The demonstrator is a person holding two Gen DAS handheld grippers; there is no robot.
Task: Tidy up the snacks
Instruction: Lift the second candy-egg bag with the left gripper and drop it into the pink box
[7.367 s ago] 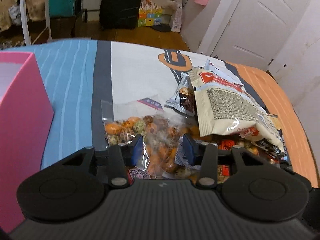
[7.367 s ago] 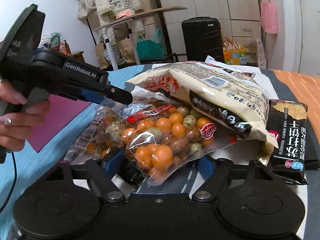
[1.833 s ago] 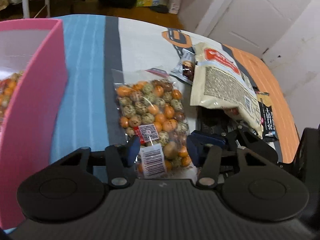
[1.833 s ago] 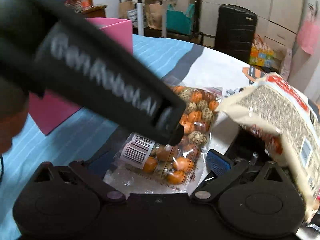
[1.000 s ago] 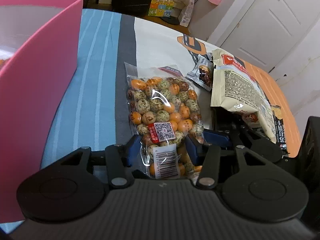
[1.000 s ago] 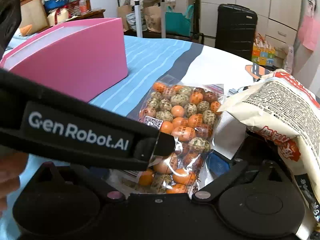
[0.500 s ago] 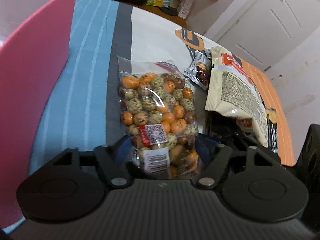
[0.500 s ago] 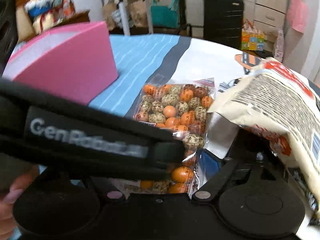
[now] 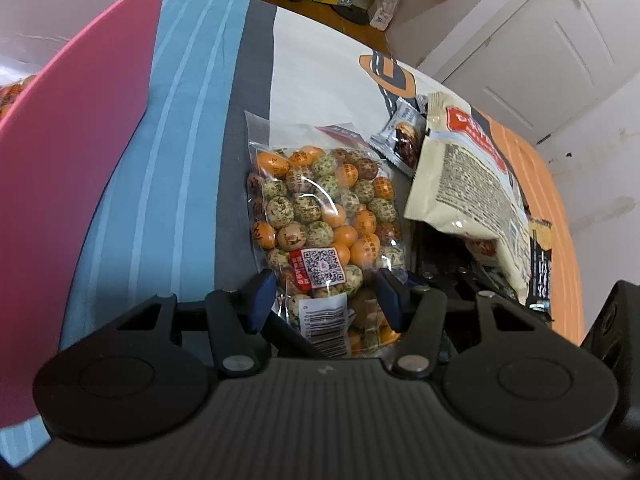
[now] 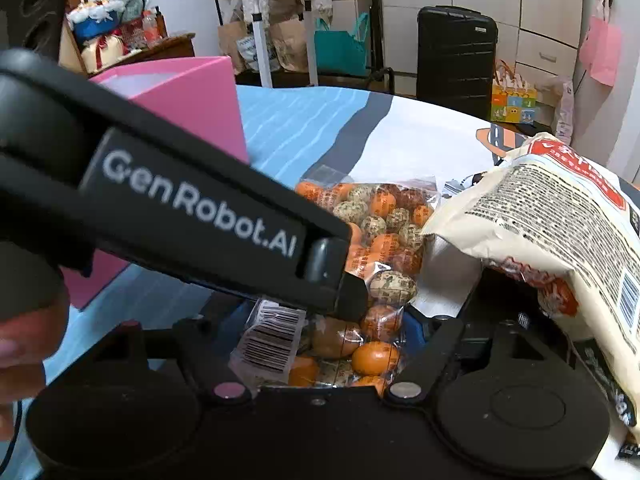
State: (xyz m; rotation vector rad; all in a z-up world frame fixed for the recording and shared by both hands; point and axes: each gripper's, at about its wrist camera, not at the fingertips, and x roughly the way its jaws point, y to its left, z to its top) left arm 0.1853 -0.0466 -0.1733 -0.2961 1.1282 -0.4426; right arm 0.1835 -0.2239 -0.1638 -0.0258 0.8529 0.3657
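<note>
Left wrist view: the left gripper (image 9: 324,300) has just been closing its blue fingers (image 9: 262,294) about the barcode end of a crinkly clear nut bag (image 9: 324,216); whether they pinch is unclear. The right gripper (image 10: 320,334) also has just been narrowing around that end, pads not visibly pressing. The bag lies flat on the striped bed (image 9: 172,152), between a smooth pink box (image 9: 76,152) and a puffy cream pouch (image 9: 468,184); bare cloth beyond.

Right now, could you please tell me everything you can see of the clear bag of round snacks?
The clear bag of round snacks is a glossy plastic pouch packed with orange, speckled green and brown balls. It carries a red QR sticker and a white barcode label near its close end. It lies flat on the striped cloth, beside the cream packet, its near end between the left hand-held gripper fingers.
</note>
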